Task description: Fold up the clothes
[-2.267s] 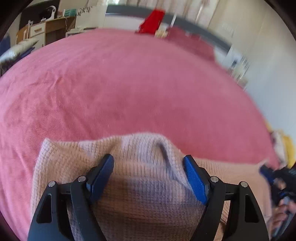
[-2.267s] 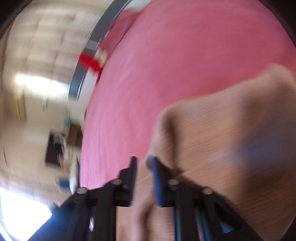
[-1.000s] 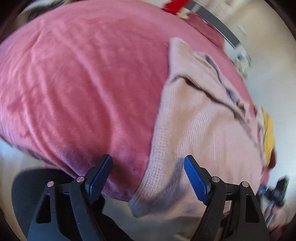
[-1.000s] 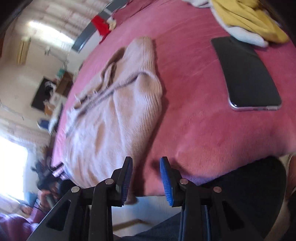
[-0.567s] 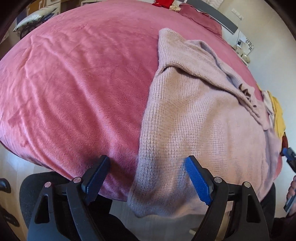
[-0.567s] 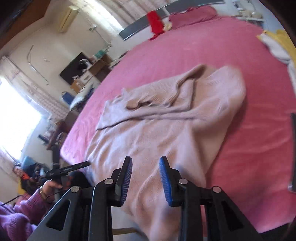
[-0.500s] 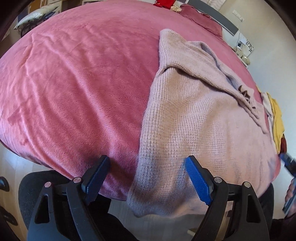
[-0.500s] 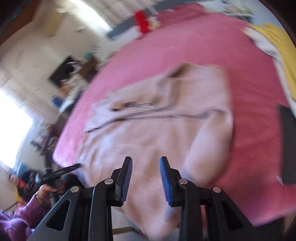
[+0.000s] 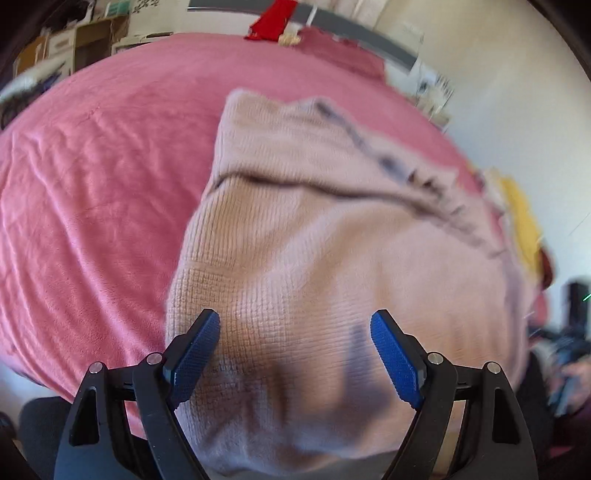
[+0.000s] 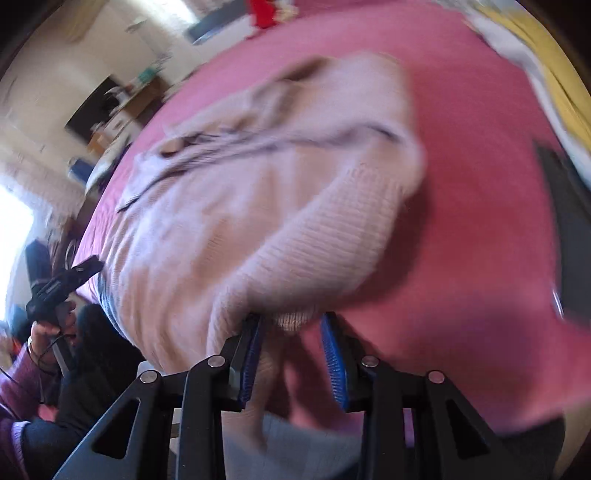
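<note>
A pale pink knit sweater [image 9: 314,240] lies spread on a pink bed cover [image 9: 92,166], its lower hem hanging over the near bed edge. My left gripper [image 9: 295,354] is open, its blue pads either side of the sweater's near left hem area, not closed on it. In the right wrist view the sweater [image 10: 258,206] fills the middle, with a sleeve cuff [image 10: 295,317] between the pads. My right gripper [image 10: 293,362] is open around that cuff. The left gripper also shows in the right wrist view [image 10: 62,280] at the left, in a hand.
A yellow and white garment pile [image 10: 546,74] and a dark phone [image 10: 569,229] lie on the bed at the right. A red item [image 9: 273,22] sits by the headboard. Furniture [image 9: 85,40] stands at the far left.
Both grippers have moved in toward the sweater's near edge. The left now straddles the hem. The right has closed in on the sleeve cuff at the right side.
</note>
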`<state>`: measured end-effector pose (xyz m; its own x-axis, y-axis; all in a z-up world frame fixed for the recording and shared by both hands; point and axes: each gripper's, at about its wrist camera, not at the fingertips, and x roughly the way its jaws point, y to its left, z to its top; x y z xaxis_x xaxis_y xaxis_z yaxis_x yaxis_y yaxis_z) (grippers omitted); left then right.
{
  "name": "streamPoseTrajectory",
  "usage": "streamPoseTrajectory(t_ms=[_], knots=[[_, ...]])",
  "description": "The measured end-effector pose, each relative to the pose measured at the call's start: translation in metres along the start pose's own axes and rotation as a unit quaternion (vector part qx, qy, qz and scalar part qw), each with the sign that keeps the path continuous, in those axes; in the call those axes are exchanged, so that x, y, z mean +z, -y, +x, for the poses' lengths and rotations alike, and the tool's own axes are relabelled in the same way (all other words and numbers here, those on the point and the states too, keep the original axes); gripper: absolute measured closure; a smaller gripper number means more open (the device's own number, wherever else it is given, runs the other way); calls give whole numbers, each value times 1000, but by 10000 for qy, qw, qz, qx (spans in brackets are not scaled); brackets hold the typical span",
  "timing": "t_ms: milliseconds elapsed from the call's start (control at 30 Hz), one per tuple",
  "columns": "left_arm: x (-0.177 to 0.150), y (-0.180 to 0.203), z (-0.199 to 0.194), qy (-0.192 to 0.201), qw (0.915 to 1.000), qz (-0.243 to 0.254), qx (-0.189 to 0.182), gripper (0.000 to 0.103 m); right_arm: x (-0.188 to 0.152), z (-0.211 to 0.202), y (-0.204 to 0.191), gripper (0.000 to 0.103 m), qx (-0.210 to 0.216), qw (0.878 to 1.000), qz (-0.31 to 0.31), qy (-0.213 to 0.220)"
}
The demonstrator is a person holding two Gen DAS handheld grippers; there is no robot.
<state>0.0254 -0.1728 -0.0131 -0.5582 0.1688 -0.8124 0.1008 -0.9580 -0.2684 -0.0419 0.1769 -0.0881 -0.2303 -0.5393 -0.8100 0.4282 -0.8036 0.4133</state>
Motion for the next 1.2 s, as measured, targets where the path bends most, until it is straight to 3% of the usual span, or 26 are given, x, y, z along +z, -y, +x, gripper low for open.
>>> streamPoseTrajectory(t_ms=[67, 133, 233, 300, 367, 500, 567, 700, 767, 833, 900, 1000, 1033, 1200], knots=[[-5, 4, 8, -66, 9996, 128, 252, 19, 12, 9, -30, 66, 36, 9986, -527, 101], [-7, 9, 11, -70, 9989, 232, 411, 17, 22, 28, -54, 59, -310, 9948, -967, -108], [-6, 15, 15, -100, 9977, 349, 581, 15, 25, 47, -57, 48, -448, 9944, -825, -479], [-7, 14, 15, -99, 9978, 334, 564, 15, 22, 46, -55, 59, -507, 9942, -783, -533], [-7, 12, 14, -90, 9984, 276, 487, 15, 16, 32, -50, 79, -576, 9934, -800, -581], [-11, 9, 13, -94, 9987, 227, 446, 15, -1, -9, -20, 85, -392, 9974, -190, -574], [-13, 12, 15, -98, 9983, 272, 497, 15, -12, -37, -8, 94, -432, 9980, 97, -455], [-13, 18, 20, -91, 9979, 324, 557, 13, -21, -67, 8, 92, -910, 9951, 285, -248], [-13, 19, 22, -98, 9979, 323, 554, 12, -26, -72, 17, 85, -735, 9967, 338, -78], [-12, 19, 24, -103, 9979, 326, 556, 12, -29, -77, 38, 78, -648, 9942, 849, 158], [-11, 19, 24, -94, 9979, 330, 548, 12, -29, -67, 52, 77, -1033, 9913, 810, 79], [-7, 18, 30, -104, 9978, 380, 537, 11, -22, -34, 45, 77, -1305, 9910, 99, -291], [-8, 18, 29, -106, 9977, 384, 548, 11, -19, -29, 37, 77, -1266, 9914, -154, -291], [-5, 13, 31, -137, 9973, 441, 568, 11, 11, 0, -30, 77, -201, 9948, -985, -149]])
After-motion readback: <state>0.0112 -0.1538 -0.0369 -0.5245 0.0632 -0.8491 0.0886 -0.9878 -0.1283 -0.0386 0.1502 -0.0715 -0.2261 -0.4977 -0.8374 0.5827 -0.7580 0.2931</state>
